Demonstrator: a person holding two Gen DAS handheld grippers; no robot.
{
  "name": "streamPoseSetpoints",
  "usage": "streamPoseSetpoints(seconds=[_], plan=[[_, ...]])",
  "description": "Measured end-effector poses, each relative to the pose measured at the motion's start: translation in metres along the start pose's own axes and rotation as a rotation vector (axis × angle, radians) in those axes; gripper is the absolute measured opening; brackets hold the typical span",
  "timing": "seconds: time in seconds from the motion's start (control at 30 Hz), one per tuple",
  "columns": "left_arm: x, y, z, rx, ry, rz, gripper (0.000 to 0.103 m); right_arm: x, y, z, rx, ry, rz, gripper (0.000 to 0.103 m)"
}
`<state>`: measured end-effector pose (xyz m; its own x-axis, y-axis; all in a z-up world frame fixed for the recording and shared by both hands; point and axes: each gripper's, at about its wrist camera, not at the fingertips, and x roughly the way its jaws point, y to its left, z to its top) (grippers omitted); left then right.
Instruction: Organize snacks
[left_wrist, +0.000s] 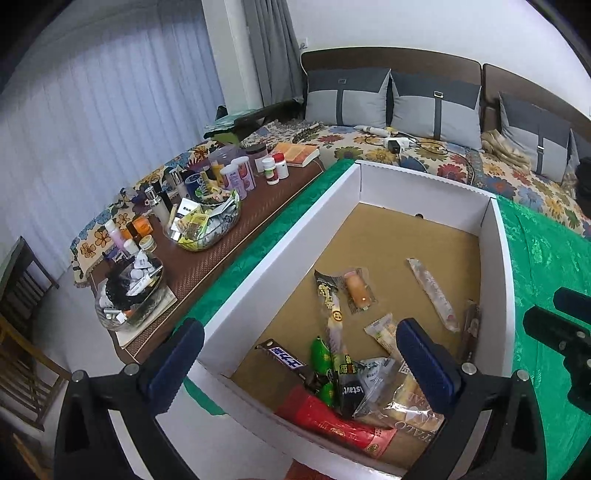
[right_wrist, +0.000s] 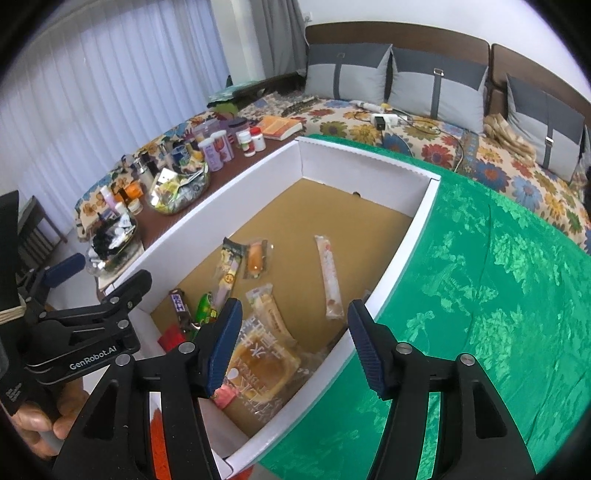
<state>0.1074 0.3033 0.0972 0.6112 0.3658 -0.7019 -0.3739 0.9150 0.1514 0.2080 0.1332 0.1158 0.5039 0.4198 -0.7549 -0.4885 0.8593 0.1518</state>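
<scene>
A white cardboard box (left_wrist: 280, 236) (right_wrist: 221, 195) with a brown floor sits on a green cloth. Inside lie a sausage pack (left_wrist: 356, 291) (right_wrist: 255, 258), a long pale stick snack (left_wrist: 434, 295) (right_wrist: 328, 277), a dark chocolate bar (left_wrist: 286, 360) (right_wrist: 180, 306), a green packet (left_wrist: 319, 354) (right_wrist: 205, 308), a red packet (left_wrist: 332, 424) and a clear bread bag (right_wrist: 262, 365). My left gripper (left_wrist: 301, 363) (right_wrist: 98, 280) hangs open wide over the box's near end, holding nothing. My right gripper (right_wrist: 295, 347) (left_wrist: 550, 310) stands open above the bread bag at the box's right wall, its pads touching nothing.
A low brown table (left_wrist: 221, 258) left of the box carries glass bowls (left_wrist: 207, 225), bottles, jars and a book (left_wrist: 295, 153). Behind is a floral-covered bed (right_wrist: 480, 158) with grey cushions and a power strip with cables (left_wrist: 399, 142). The green cloth (right_wrist: 480, 295) spreads to the right. A hand (right_wrist: 40, 424) holds the left gripper.
</scene>
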Motion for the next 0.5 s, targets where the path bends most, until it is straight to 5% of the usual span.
streamPoseSetpoints(seconds=[0.5], plan=[[0.0029, 0.0038, -0.0059, -0.034, 0.002, -0.023, 0.103, 0.0067, 0.0021, -0.0042, 0.007, 0.018, 0.002, 0.063]])
